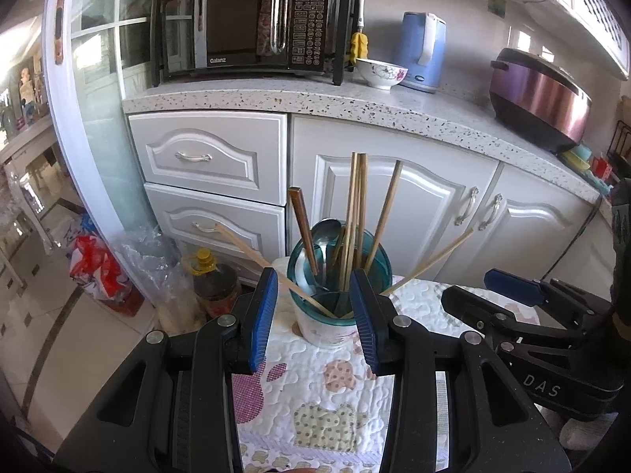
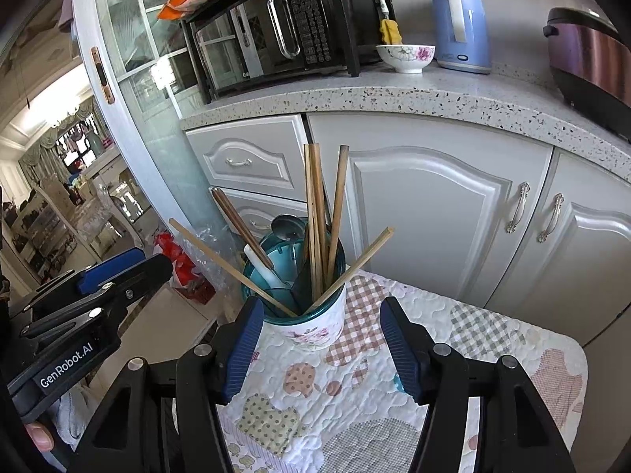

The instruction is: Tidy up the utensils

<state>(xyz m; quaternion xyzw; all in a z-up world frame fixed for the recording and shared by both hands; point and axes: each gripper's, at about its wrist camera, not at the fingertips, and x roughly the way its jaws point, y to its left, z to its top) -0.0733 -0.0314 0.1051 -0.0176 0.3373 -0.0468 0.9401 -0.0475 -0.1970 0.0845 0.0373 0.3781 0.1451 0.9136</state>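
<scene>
A white floral utensil holder with a teal insert (image 1: 335,327) (image 2: 315,331) stands on a quilted patchwork cloth (image 1: 323,402) (image 2: 355,394). It holds several wooden chopsticks (image 1: 357,213) (image 2: 315,216), a brown-handled utensil (image 1: 303,228) (image 2: 240,228) and a metal spoon (image 1: 325,232) (image 2: 288,226). My left gripper (image 1: 315,299) is open and empty, its fingers either side of the holder. My right gripper (image 2: 321,327) is open and empty, just before the holder; it also shows in the left wrist view (image 1: 512,291).
White cabinets (image 1: 394,205) (image 2: 434,216) stand behind under a speckled counter (image 1: 355,98) with a microwave (image 1: 252,23), a bowl (image 1: 380,73), a blue kettle (image 1: 424,51) and a cooker (image 1: 540,98). An oil bottle (image 1: 213,280) and bags (image 1: 102,272) sit on the floor at left.
</scene>
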